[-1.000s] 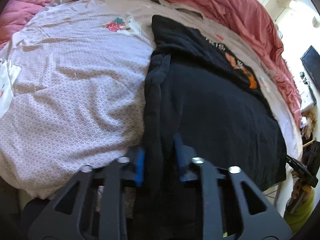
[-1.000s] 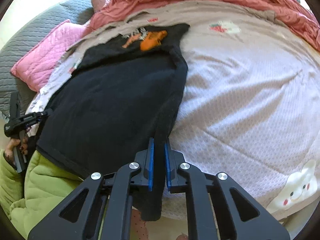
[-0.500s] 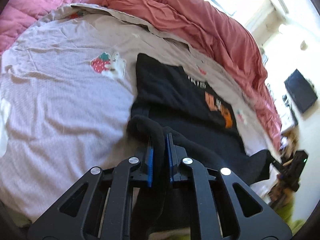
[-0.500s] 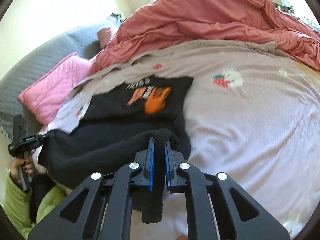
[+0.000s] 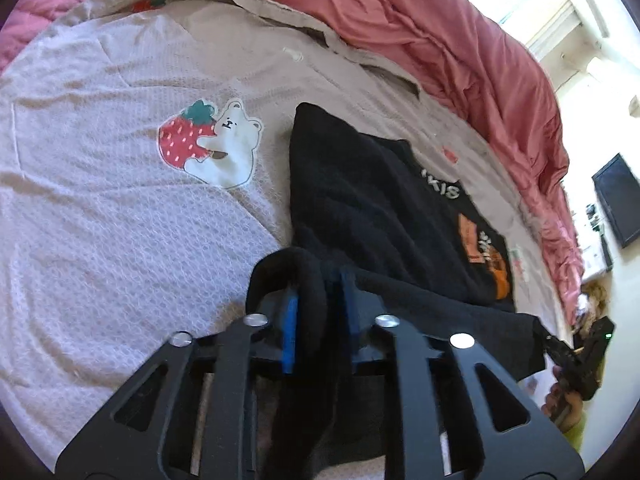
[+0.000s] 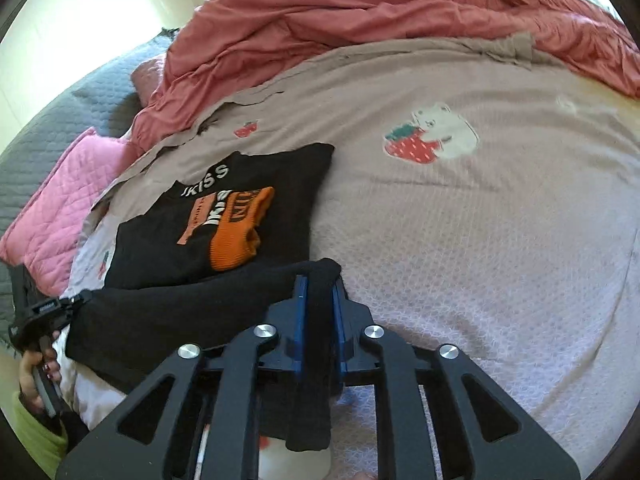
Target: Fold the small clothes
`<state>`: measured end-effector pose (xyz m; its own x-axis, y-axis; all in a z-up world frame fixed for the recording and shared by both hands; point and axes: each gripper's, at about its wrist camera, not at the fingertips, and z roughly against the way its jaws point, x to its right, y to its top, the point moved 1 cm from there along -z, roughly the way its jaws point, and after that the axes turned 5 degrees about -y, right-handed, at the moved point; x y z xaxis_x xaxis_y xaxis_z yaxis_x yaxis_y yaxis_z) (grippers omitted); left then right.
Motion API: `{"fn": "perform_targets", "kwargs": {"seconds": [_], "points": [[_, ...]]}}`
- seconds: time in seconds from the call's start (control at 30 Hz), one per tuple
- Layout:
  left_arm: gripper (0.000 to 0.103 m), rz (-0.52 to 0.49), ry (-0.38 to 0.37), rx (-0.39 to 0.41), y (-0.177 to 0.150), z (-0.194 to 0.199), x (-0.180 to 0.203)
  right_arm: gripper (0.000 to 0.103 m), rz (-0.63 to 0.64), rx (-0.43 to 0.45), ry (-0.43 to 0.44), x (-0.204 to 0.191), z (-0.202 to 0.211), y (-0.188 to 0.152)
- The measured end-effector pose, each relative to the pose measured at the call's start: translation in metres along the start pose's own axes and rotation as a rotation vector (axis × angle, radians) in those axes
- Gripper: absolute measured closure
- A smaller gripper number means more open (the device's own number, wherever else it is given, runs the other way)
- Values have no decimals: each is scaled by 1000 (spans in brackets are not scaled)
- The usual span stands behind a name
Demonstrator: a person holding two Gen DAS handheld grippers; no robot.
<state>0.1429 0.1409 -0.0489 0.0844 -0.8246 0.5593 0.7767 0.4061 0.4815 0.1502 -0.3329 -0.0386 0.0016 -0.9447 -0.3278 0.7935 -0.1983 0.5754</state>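
A black sweater (image 5: 360, 200) with white letters and an orange print (image 6: 236, 228) lies on the bed. Its lower part is lifted and carried toward the printed upper part. My left gripper (image 5: 318, 292) is shut on one bottom corner of the sweater; the cloth bulges over its blue pads. My right gripper (image 6: 318, 292) is shut on the other bottom corner (image 6: 320, 276). The hem stretches taut between the two grippers. Each gripper shows small in the other's view, the right one (image 5: 576, 360) and the left one (image 6: 44, 312).
The bed has a pale pink patterned sheet (image 5: 120, 240) with a strawberry-and-bear patch (image 6: 432, 136). A rumpled red duvet (image 6: 360, 12) lies along the far side. A pink quilted pillow (image 6: 52, 200) and a grey cover (image 6: 60, 120) lie at the left. A dark screen (image 5: 618, 200) hangs on the wall.
Both grippers have lifted the sweater's bottom hem off the bed and carried it forward toward the printed chest. The left gripper closed on the cloth early in this span.
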Motion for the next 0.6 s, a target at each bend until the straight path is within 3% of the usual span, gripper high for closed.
{"fn": "perform_targets", "kwargs": {"seconds": [0.07,0.13,0.3,0.47,0.6], "points": [[64,-1,-13,25,-6,12,0,75,-11,7,-1,4,6,-2],[58,-18,-4,46,-10,23,2,64,-25,10,4,7,12,-5],[41,-6,-54,78,-26,46,4,61,-22,7,22,6,29,-15],[34,18,-74,59,-47,51,-1,61,7,-11,41,-1,39,-27],[26,34,-109,32,-54,48,-4,54,31,-33,65,-11,40,-36]]}}
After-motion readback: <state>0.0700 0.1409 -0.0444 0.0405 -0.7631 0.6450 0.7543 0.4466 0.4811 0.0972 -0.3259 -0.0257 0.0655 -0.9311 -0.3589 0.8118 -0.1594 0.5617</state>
